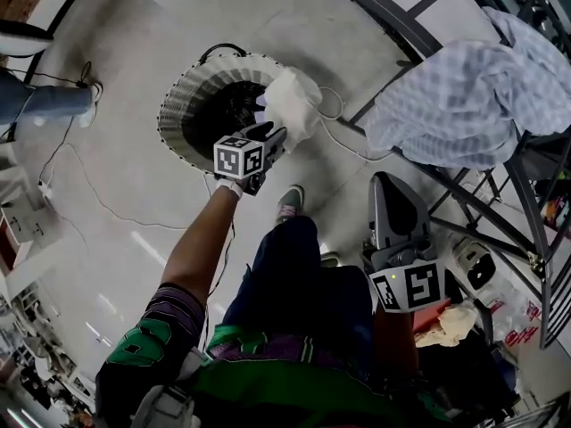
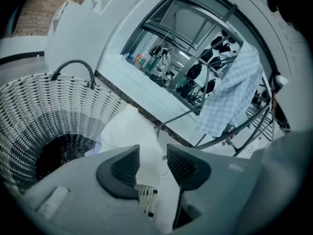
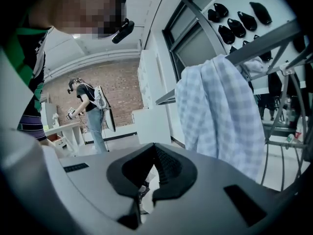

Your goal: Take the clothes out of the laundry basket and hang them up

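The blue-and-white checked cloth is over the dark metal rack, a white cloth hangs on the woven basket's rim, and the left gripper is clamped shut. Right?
No: the left gripper is open, jaws apart, as the left gripper view shows. The white cloth on the rim of the white woven basket shows in the gap, unpinched. The blue-and-white checked cloth is over the dark metal rack.

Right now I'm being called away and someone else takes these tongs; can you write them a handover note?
Left tongs: open, over the laundry basket, aimed at the white garment draped on its rim; not gripped yet.
Right tongs: shut, empty, low beside the drying rack.
Done: a checked cloth hangs on the rack.
To do: grab the white garment and hang it; the basket's dark inside cannot be read, so check it.
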`<state>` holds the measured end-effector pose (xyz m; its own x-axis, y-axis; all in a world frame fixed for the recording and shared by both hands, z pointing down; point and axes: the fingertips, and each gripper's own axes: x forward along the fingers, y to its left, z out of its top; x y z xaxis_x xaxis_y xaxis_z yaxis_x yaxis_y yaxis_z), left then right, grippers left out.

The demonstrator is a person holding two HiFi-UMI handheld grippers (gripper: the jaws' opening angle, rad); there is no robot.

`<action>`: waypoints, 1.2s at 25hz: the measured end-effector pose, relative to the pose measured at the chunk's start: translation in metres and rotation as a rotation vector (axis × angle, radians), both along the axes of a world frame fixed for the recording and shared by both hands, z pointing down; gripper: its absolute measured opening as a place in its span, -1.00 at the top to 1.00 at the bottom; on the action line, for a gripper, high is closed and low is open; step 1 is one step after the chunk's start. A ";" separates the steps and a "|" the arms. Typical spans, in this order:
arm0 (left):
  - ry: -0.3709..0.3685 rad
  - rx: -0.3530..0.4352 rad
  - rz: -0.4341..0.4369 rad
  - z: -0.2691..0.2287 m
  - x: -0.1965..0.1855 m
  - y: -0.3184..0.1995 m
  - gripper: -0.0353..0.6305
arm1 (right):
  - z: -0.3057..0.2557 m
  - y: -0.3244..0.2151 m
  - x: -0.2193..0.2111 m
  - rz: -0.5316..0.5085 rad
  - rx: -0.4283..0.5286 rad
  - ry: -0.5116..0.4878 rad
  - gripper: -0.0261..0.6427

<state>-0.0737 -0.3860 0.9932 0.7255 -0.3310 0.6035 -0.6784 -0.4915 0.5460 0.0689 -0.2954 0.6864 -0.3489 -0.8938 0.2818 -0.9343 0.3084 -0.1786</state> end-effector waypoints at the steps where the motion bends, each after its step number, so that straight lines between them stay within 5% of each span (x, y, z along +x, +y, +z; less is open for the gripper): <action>1: -0.003 -0.008 0.008 0.008 0.003 -0.001 0.36 | 0.005 -0.002 0.000 0.001 -0.005 0.000 0.92; 13: -0.165 -0.057 0.185 0.065 0.043 0.009 0.29 | 0.028 -0.023 0.017 0.028 -0.053 -0.022 0.92; 24: -0.222 -0.016 0.168 0.054 0.044 0.007 0.75 | 0.025 -0.022 0.028 0.034 -0.087 -0.039 0.92; 30: -0.217 -0.012 0.149 0.017 0.035 0.013 0.76 | -0.010 -0.014 0.021 0.016 -0.071 -0.036 0.92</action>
<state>-0.0383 -0.3733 1.0104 0.6186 -0.2221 0.7536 -0.7009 -0.5894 0.4016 0.0901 -0.3090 0.6764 -0.3458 -0.8778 0.3316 -0.9316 0.2788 -0.2333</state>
